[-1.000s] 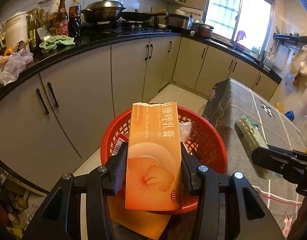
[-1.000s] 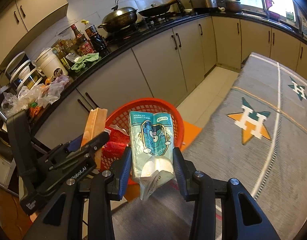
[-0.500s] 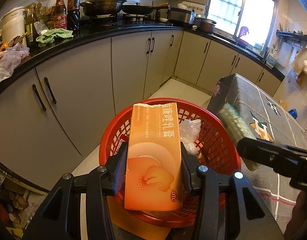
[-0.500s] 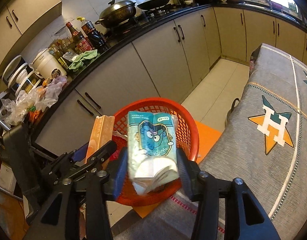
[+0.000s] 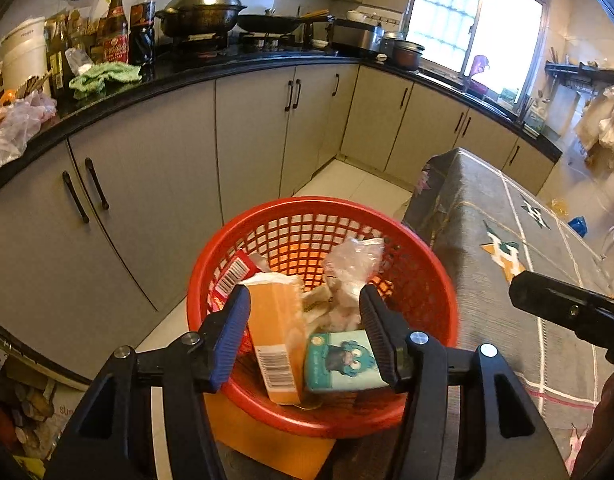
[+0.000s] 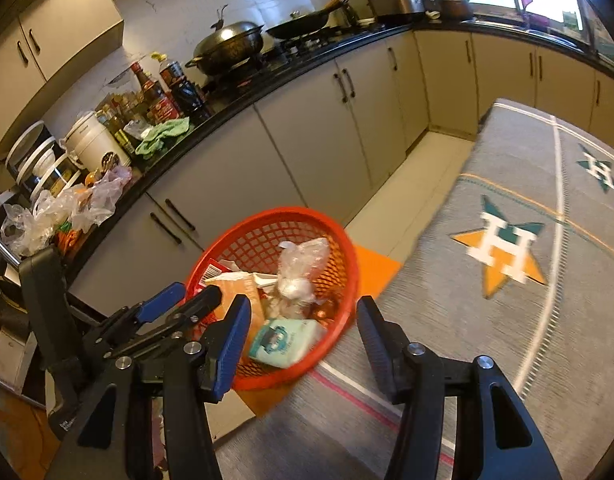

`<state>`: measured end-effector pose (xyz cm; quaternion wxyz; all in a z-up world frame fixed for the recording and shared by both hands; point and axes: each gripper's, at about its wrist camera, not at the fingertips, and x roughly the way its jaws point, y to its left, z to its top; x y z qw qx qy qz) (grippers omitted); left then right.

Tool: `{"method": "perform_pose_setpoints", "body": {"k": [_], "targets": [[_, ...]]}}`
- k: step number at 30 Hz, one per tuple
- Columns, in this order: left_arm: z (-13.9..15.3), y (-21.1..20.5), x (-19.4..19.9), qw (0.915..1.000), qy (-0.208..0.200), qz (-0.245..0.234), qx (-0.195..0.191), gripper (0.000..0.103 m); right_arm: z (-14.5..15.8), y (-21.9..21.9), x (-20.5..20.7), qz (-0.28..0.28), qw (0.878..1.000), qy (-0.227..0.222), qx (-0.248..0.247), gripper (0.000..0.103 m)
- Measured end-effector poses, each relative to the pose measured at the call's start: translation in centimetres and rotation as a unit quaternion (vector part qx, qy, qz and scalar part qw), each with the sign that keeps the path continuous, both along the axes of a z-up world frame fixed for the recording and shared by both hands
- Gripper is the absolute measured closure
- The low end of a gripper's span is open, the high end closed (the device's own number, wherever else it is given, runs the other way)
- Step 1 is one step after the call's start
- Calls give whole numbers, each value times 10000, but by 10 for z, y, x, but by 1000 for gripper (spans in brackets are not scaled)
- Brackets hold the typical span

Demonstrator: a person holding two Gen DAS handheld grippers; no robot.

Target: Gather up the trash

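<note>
The left gripper is held above the near edge of the red basket and looks a little down into it. Its fingers are spread wide apart and hold nothing. Between them, lower in the basket, the orange box stands tilted on its end, with the barcode toward the near side. Just to the right of the box lies the teal tissue pack, flat, with a cartoon face on top. It touches the box or is very close to it; I cannot tell which. Behind these two are a crumpled clear plastic bag and a red package with a barcode, leaning on the left wall of the basket.

The right gripper is to the right of the left one, over the edge of the counter with the grey cloth. It points toward the basket from the right side and is tilted, so the room looks slanted in its camera. Its fingers are also wide open and empty. The tissue pack is seen between them, inside the basket.

The basket stands on an orange board, just beside the left edge of the cloth-covered counter. Far behind it are the grey kitchen cabinets.
</note>
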<state>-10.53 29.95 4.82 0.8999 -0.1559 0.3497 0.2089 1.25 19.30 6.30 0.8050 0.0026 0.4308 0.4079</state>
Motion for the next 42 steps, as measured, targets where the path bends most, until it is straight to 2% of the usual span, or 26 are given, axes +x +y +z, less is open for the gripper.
{"method": "perform_pose_setpoints", "body": {"k": [11, 16, 21, 24, 26, 28, 29, 33, 36, 42], "targets": [[14, -68, -3, 9985, -31, -381, 393, 41, 1, -72, -16, -439, 9990, -44, 77, 40], [16, -89, -3, 9980, -17, -443, 446, 41, 2, -95, -23, -516, 9986, -62, 120, 40], [21, -107, -9, 9967, 19, -399, 705, 40, 4, -118, -30, -614, 9978, -133, 193, 39], [24, -115, -16, 9959, -3, -357, 833, 36, 4, -128, -37, -691, 9972, -217, 176, 38], [27, -123, -24, 9948, -86, -298, 972, 27, 4, -137, -43, -797, 9963, -307, 110, 37], [30, -130, -33, 9932, -189, -261, 1120, 11, 6, -145, -55, -879, 9947, -534, -6, 35], [31, -134, -38, 9920, -244, -230, 1219, 10, 7, -148, -61, -910, 9936, -663, -74, 32], [33, -145, -53, 9897, -340, -77, 1388, 8, 12, -161, -84, -1040, 9871, -1180, -314, 26], [29, -151, -63, 9887, -354, -47, 1455, 8, 14, -170, -107, -1149, 9775, -1687, -541, 19], [18, -162, -85, 9824, -166, 327, 1832, 4, 10, -184, -135, -1339, 9649, -2117, -795, 11]]}}
